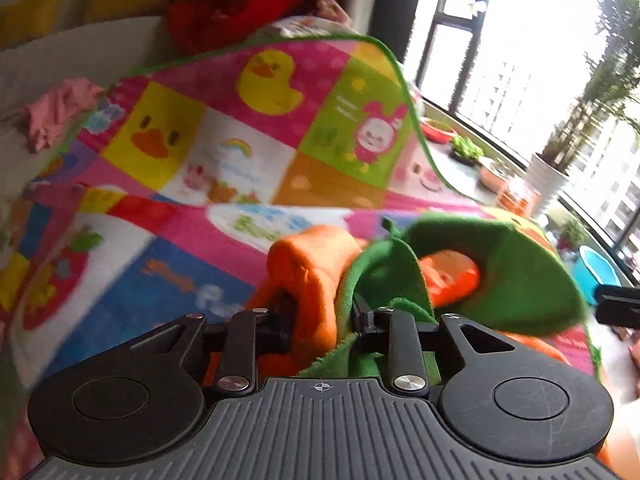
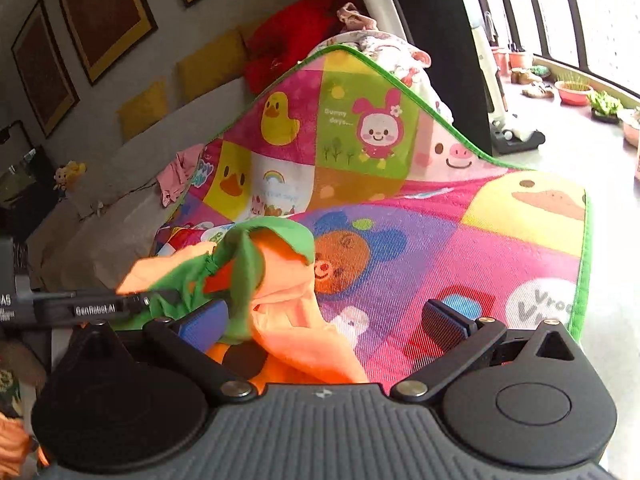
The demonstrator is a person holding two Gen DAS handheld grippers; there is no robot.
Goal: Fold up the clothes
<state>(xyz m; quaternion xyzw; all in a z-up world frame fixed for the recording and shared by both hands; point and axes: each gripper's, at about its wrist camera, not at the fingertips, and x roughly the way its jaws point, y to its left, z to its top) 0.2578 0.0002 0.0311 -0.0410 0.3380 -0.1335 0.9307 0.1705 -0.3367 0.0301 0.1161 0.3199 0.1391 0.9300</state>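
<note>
An orange and green garment (image 1: pixel 308 272) is bunched up over a colourful cartoon play mat (image 1: pixel 248 128). My left gripper (image 1: pixel 322 320) is shut on it, with orange cloth and a green flap pinched between the fingers. In the right wrist view the same garment (image 2: pixel 280 312) hangs in front of my right gripper (image 2: pixel 324 320). That gripper's jaws stand wide apart, and cloth drapes over the blue pad (image 2: pixel 204 320) without being pinched. The left gripper (image 2: pixel 160 298) reaches in from the left into the green cloth. The right gripper's tip (image 1: pixel 618 306) shows at the right edge of the left wrist view.
The mat (image 2: pixel 480 240) has a green border, and its far part rises over a heap of clothes (image 2: pixel 384 52). A pink garment (image 2: pixel 180 176) and a red cushion (image 2: pixel 296 40) lie on the sofa behind. Plant pots (image 2: pixel 576 92) and a blue basin (image 1: pixel 596 272) stand by the window.
</note>
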